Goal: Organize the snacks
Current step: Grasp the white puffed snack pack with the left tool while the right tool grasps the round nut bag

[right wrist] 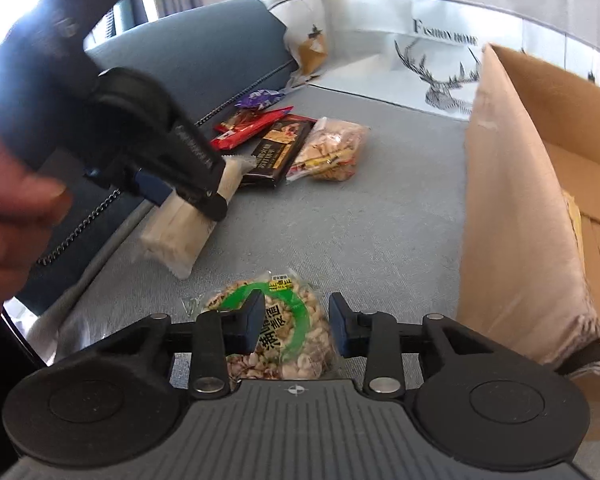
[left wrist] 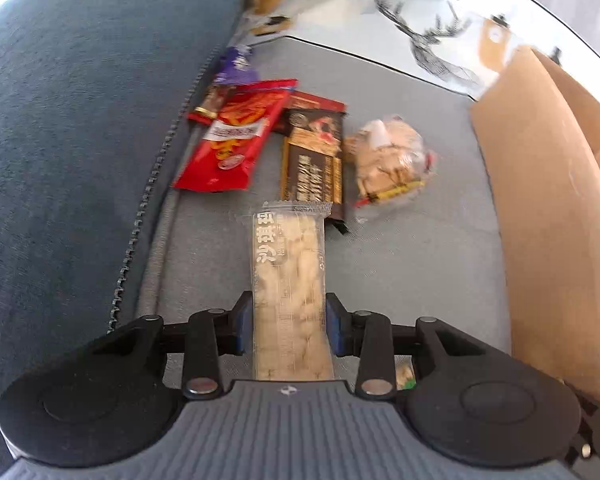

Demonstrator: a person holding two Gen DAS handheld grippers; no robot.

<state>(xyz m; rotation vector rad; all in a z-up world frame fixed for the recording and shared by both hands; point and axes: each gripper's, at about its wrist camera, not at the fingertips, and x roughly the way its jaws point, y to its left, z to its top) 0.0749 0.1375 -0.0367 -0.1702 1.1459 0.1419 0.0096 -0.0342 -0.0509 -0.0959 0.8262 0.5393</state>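
Note:
My left gripper (left wrist: 289, 326) is shut on a long clear-wrapped pale rice-crisp bar (left wrist: 288, 280) and holds it above the grey sofa seat (left wrist: 412, 264); the bar also shows in the right wrist view (right wrist: 188, 220). My right gripper (right wrist: 296, 322) is open, its fingers either side of a peanut bag with a green ring (right wrist: 276, 328) lying on the seat. Further back lie a red packet (left wrist: 232, 136), a dark brown packet (left wrist: 314, 160), a clear bag of biscuits (left wrist: 392, 158) and a purple wrapper (left wrist: 236, 66).
An open cardboard box (right wrist: 520, 208) stands on the right of the seat, also in the left wrist view (left wrist: 548, 216). The blue sofa back (left wrist: 80, 120) rises on the left. A white cushion with a deer print (right wrist: 440, 72) lies behind.

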